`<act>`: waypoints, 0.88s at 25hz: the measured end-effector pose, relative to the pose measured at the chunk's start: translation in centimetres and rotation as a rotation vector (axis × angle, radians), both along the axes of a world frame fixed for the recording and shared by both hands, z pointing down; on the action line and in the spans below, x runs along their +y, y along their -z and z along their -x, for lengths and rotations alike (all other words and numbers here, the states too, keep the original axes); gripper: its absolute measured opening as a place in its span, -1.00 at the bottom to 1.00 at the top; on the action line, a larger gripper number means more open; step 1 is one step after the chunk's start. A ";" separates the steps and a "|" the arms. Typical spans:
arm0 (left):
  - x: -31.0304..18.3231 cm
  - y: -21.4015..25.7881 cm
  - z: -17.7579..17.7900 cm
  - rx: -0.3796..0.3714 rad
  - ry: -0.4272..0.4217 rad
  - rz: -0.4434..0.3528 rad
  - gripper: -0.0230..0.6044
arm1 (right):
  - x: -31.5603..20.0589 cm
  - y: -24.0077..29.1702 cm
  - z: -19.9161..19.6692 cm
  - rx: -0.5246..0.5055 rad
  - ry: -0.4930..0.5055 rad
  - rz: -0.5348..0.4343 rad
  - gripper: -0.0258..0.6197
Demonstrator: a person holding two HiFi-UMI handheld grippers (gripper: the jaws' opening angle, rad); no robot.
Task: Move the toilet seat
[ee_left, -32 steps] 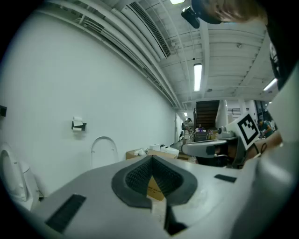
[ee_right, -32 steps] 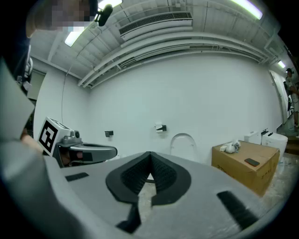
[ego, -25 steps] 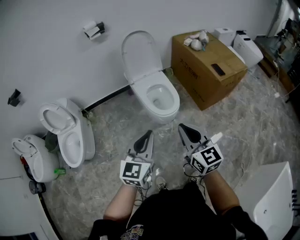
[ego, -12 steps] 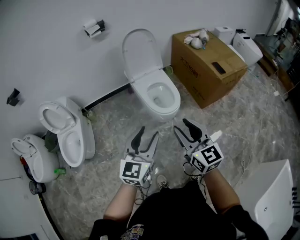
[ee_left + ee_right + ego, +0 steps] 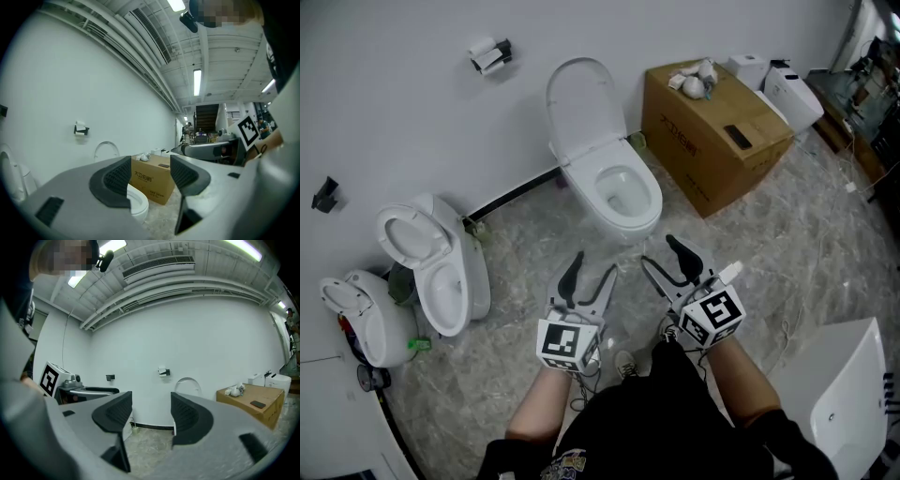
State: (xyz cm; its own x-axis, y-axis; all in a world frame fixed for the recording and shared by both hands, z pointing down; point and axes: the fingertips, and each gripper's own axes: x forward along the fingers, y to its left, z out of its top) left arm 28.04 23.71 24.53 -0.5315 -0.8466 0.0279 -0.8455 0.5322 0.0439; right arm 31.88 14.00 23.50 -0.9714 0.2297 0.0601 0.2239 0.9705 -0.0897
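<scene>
A white toilet stands against the wall, its bowl (image 5: 623,192) uncovered and its seat and lid (image 5: 579,98) raised upright. Both grippers hover over the floor just in front of the bowl, apart from it. My left gripper (image 5: 592,265) and my right gripper (image 5: 660,252) have just been opening, and both stand open with nothing between the pads. In the left gripper view the gripper (image 5: 150,176) frames the bowl (image 5: 138,204), with the lid (image 5: 107,149) above it. The right gripper (image 5: 151,416) points at the wall, with the lid (image 5: 187,384) just right of its jaws.
A cardboard box (image 5: 712,136) with small items on top stands right of the toilet. A second toilet (image 5: 441,267) and another white fixture (image 5: 366,314) sit at the left. A paper holder (image 5: 487,56) hangs on the wall. A white fixture (image 5: 848,394) stands at the lower right.
Both grippers went from shut to wide open. Both hands edged slightly forward toward the toilet.
</scene>
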 end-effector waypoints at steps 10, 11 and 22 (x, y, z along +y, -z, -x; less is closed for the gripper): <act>-1.5 -0.6 4.2 0.025 0.012 0.027 -0.16 | -1.6 -0.4 5.2 -0.005 0.025 0.025 -0.06; -1.8 -0.6 5.0 0.026 0.014 0.029 -0.16 | -2.0 -0.5 6.1 -0.004 0.026 0.031 -0.06; -8.0 -0.5 15.3 0.034 0.048 0.049 -0.16 | -8.9 -0.7 17.3 -0.008 0.059 0.068 -0.05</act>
